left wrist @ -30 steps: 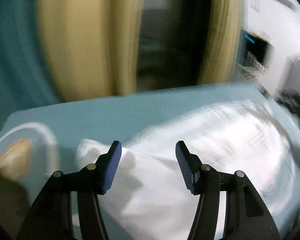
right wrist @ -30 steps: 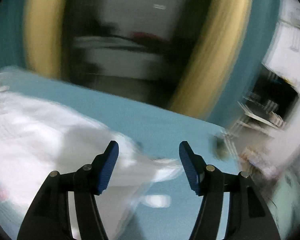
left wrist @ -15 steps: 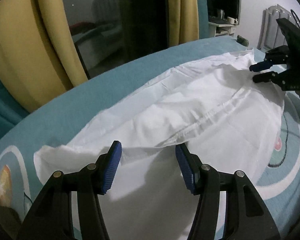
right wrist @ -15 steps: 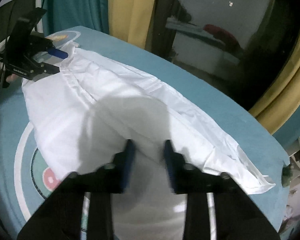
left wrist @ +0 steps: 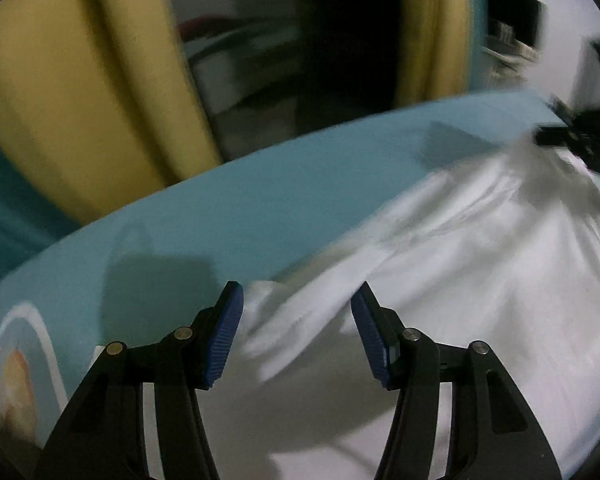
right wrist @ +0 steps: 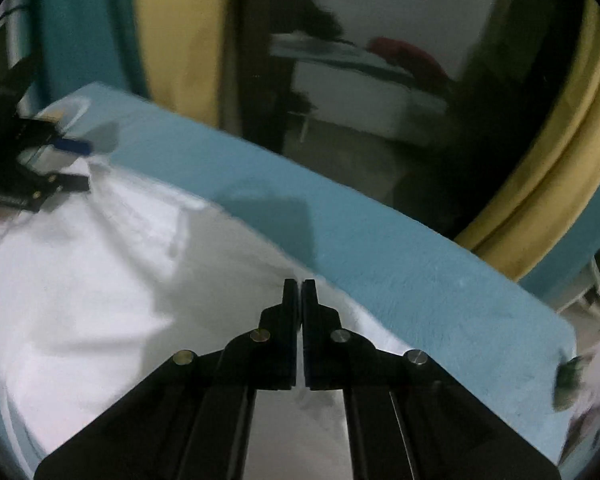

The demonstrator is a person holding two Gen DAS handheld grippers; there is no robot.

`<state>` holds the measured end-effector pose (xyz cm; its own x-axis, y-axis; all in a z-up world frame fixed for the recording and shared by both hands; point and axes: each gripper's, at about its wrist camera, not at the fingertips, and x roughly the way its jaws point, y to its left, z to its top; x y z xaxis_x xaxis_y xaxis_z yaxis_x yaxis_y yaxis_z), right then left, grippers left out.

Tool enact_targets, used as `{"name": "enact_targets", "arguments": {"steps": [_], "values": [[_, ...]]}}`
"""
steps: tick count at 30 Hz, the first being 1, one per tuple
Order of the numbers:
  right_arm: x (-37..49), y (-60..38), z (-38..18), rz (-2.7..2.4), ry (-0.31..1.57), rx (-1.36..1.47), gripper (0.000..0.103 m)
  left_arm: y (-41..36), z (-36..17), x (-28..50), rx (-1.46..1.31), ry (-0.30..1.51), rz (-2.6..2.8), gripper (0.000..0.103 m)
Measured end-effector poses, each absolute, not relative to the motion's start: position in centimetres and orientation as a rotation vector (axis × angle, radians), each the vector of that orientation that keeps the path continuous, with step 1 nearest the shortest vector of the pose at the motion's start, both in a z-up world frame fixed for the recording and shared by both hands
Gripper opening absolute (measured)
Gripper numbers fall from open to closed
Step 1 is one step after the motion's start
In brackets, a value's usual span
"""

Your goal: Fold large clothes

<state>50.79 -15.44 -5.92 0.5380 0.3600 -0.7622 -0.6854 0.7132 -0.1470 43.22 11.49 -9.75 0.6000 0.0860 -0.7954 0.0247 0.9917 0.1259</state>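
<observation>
Mostly teal here — a soft teal bed cover [right wrist: 400, 248] fills the surface, with a pale ring-and-orange print at its corner [left wrist: 16, 364] in the left wrist view. White garment [left wrist: 480, 280] lies spread across the cover, rumpled, with folds running along its length; one edge runs close to the far side of the bed. Both views are motion-blurred.

Left gripper [left wrist: 296, 332]: jaws wide apart, blue pads clear of the cloth, with a bunched end of the garment showing between them. Whether the tips touch the fabric I cannot tell.

Right gripper [right wrist: 299, 292]: jaws have just been closing and now stand pressed together, tips at the garment's edge near the teal cover; whether cloth is pinched between them — cannot tell.

Each gripper shows in the other's view at the opposite end of the garment, dark and blurred.

Room: yellow curtains [left wrist: 80, 92] with teal curtain [right wrist: 84, 24] beside them, and a dark glass pane [right wrist: 380, 80] behind the bed reflecting a bed and something red. White wall and a dark shelf unit [left wrist: 512, 20] at the right of the left wrist view.
</observation>
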Motion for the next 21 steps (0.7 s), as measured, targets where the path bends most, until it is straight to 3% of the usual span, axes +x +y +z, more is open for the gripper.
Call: {"name": "enact_targets", "arguments": {"steps": [2,3,4,6,14,21], "values": [[52.1,-15.4,-6.2,0.614,0.799,-0.461,0.003,13.4,-9.7,44.0,0.089,0.923,0.101,0.059],[52.5,-15.5,-6.2,0.579,0.801,-0.460,0.012,14.1,-9.7,44.1,0.072,0.924,0.127,0.059],[52.6,-15.7,-6.1,0.559,0.794,-0.458,0.043,15.0,-9.5,43.8,0.049,0.915,0.157,0.059],[52.2,-17.0,-5.4,0.512,0.767,-0.434,0.093,16.7,-9.0,42.6,0.014,0.891,0.194,0.059],[45.2,-25.0,-2.8,0.366,0.745,-0.342,0.093,17.3,-5.7,32.3,-0.061,0.806,0.187,0.059],[39.3,-30.8,-6.5,0.365,0.900,-0.047,0.093,16.9,-10.0,23.0,-0.241,0.866,0.136,0.059]]}}
